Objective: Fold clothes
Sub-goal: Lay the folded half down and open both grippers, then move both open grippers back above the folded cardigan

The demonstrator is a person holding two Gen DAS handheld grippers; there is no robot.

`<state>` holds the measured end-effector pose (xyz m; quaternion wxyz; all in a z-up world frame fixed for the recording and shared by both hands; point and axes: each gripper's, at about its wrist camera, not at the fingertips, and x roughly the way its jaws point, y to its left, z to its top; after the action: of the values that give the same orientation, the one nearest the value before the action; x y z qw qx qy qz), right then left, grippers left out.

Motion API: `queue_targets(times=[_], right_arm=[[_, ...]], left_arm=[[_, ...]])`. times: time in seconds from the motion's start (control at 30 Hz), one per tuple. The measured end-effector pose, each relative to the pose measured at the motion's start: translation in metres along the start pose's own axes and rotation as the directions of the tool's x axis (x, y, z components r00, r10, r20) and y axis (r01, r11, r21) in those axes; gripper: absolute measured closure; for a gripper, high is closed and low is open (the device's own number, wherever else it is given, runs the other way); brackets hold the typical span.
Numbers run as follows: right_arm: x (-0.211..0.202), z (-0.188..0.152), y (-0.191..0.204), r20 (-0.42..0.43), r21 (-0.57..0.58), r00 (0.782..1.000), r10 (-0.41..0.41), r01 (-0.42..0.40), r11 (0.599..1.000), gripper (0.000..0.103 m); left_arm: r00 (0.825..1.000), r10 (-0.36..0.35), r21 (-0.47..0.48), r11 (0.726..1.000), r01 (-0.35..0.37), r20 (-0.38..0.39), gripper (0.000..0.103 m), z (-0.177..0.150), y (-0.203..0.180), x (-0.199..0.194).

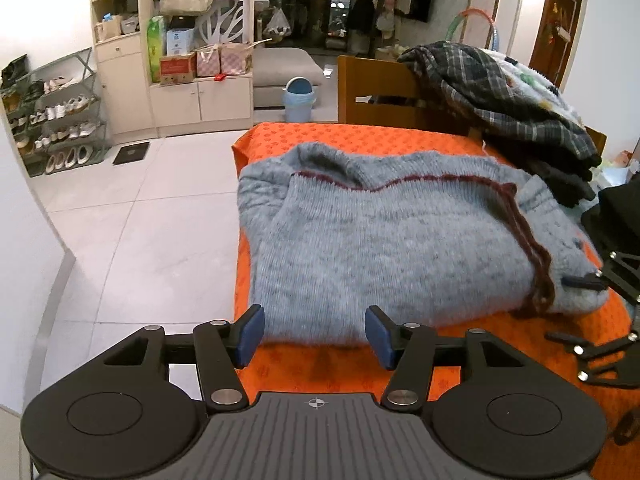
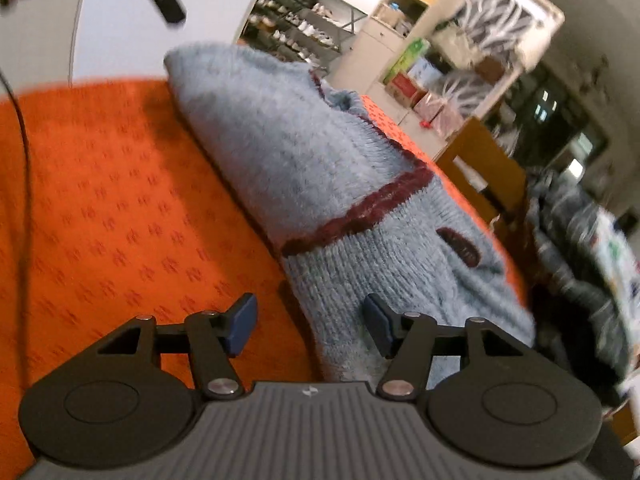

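A grey-blue knitted sweater (image 1: 384, 240) with a dark red stripe lies folded on an orange patterned cloth (image 1: 360, 140). My left gripper (image 1: 314, 334) is open and empty at the sweater's near edge, just short of it. My right gripper (image 2: 310, 330) is open, its fingers either side of the sweater's (image 2: 320, 184) near end above the orange cloth (image 2: 100, 200). The right gripper also shows at the right edge of the left wrist view (image 1: 600, 304), beside the sweater's right end.
A pile of plaid and dark clothes (image 1: 520, 108) sits at the table's back right, also blurred in the right wrist view (image 2: 580, 248). A wooden chair (image 1: 380, 96) stands behind the table. Tiled floor, a blue bin (image 1: 299, 98), shoe rack and cabinets lie to the left.
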<state>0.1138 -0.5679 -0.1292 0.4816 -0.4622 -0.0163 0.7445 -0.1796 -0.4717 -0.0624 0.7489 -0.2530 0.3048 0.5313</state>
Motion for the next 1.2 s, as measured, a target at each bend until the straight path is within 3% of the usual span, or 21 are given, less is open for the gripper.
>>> queue_targets(times=[0.03, 0.07, 0.1, 0.2, 0.3, 0.47, 0.5, 0.63, 0.73, 0.77, 0.87, 1.0, 1.2], right_arm=[[-0.003, 0.0, -0.003, 0.011, 0.002, 1.0, -0.024, 0.024, 1.0, 0.053], [-0.006, -0.001, -0.006, 0.022, 0.005, 0.999, -0.049, 0.049, 0.999, 0.072], [-0.008, -0.001, -0.009, 0.034, 0.007, 0.997, -0.073, 0.073, 0.997, 0.085], [-0.018, -0.002, -0.018, 0.068, 0.021, 0.987, -0.148, 0.146, 0.989, 0.091], [-0.04, 0.004, -0.055, 0.112, 0.109, 0.967, -0.23, 0.218, 0.97, 0.092], [-0.024, -0.007, -0.134, 0.004, 0.316, 0.962, -0.273, 0.258, 0.913, 0.092], [-0.018, -0.01, -0.15, -0.025, 0.357, 0.962, -0.271, 0.262, 0.896, 0.092], [0.038, -0.039, -0.19, -0.159, 0.511, 0.978, -0.134, 0.198, 0.836, 0.09], [0.069, -0.06, -0.201, -0.207, 0.588, 0.974, -0.093, 0.2, 0.784, 0.085], [0.072, -0.065, -0.203, -0.206, 0.614, 0.975, -0.088, 0.199, 0.764, 0.077], [0.07, -0.072, -0.21, -0.203, 0.665, 0.973, -0.115, 0.223, 0.713, 0.069], [0.048, -0.069, -0.211, -0.198, 0.669, 0.968, -0.156, 0.25, 0.7, 0.069], [-0.003, -0.054, -0.193, -0.139, 0.704, 0.98, -0.142, 0.198, 0.682, 0.067]], left_arm=[[1.0, 0.007, 0.002, 1.0, -0.007, 0.0, 0.044, -0.002, -0.001, -0.002], [1.0, 0.013, 0.004, 1.0, -0.013, 0.001, 0.044, -0.004, -0.001, -0.005], [1.0, 0.019, 0.006, 1.0, -0.019, 0.002, 0.045, -0.006, -0.003, -0.007], [0.999, 0.031, 0.003, 1.0, -0.031, 0.012, 0.045, -0.008, -0.006, -0.013], [0.998, 0.045, -0.016, 0.999, -0.044, 0.033, 0.045, -0.007, -0.009, -0.019], [0.997, 0.047, -0.02, 0.999, -0.046, 0.068, 0.045, 0.001, -0.022, -0.028], [0.996, 0.047, -0.023, 0.999, -0.046, 0.073, 0.045, 0.002, -0.025, -0.03], [0.994, 0.06, -0.035, 0.998, -0.057, 0.089, 0.045, 0.003, -0.038, -0.036], [0.988, 0.095, -0.055, 0.995, -0.088, 0.123, 0.045, 0.002, -0.045, -0.045], [0.986, 0.1, -0.065, 0.994, -0.092, 0.134, 0.045, 0.001, -0.046, -0.048], [0.983, 0.106, -0.08, 0.992, -0.095, 0.148, 0.045, 0.0, -0.045, -0.054], [0.984, 0.104, -0.088, 0.992, -0.091, 0.148, 0.045, -0.003, -0.04, -0.06], [0.987, 0.074, -0.091, 0.994, -0.062, 0.144, 0.045, -0.013, -0.027, -0.069]])
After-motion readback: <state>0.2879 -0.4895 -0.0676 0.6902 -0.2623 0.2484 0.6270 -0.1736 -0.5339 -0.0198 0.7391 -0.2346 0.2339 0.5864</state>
